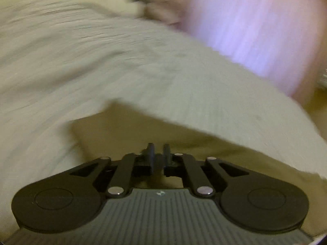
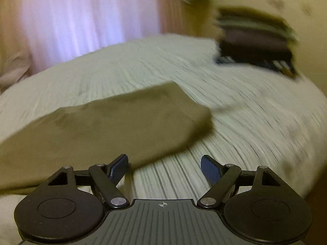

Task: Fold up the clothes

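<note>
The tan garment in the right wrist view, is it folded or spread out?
Folded, it seems: the tan garment lies as a compact slab with straight edges and a squared corner on the striped bedspread. Blur hides the layers.

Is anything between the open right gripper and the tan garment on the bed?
Nothing visible. The right gripper has its jaws spread just short of the tan garment, with only bare striped bedcover between them.

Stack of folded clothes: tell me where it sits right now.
In the right wrist view, the stack of folded clothes sits at the upper right, on the far edge of the striped bedcover, beyond the tan garment.
</note>
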Demonstrator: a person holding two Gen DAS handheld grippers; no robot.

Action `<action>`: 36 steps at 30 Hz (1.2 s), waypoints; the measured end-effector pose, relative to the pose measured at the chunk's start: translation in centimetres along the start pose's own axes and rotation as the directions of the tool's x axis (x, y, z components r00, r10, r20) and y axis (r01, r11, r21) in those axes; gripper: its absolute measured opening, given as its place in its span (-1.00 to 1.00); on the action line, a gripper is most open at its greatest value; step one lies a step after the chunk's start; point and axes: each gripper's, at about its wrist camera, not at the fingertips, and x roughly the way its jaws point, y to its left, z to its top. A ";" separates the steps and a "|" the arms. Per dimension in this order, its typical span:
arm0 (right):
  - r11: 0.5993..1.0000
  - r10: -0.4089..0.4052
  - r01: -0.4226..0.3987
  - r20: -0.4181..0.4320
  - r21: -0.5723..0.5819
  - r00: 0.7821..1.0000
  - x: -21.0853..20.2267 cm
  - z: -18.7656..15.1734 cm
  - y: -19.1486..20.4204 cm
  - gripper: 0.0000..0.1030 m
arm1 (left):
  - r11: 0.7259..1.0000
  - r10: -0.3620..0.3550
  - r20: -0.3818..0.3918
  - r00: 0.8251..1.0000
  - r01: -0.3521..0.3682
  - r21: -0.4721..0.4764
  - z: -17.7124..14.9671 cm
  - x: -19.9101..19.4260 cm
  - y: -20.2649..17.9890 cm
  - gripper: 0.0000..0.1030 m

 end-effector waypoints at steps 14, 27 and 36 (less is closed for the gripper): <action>0.993 0.084 -0.089 -0.054 -0.083 0.995 -10.5 -6.3 7.7 0.58 | 0.975 0.045 -0.150 0.988 -0.011 0.224 -11.6 -15.1 -8.1 -0.38; 0.985 0.133 -0.130 0.025 -0.116 0.991 -16.6 -8.2 8.3 0.58 | 0.941 0.037 -0.080 0.996 -0.008 0.339 -13.4 -20.1 -11.5 -0.20; 0.987 0.133 -0.129 0.042 -0.092 0.990 -18.3 -8.8 7.4 0.58 | 0.929 0.040 -0.057 0.998 -0.016 0.370 -14.2 -21.7 -11.8 -0.19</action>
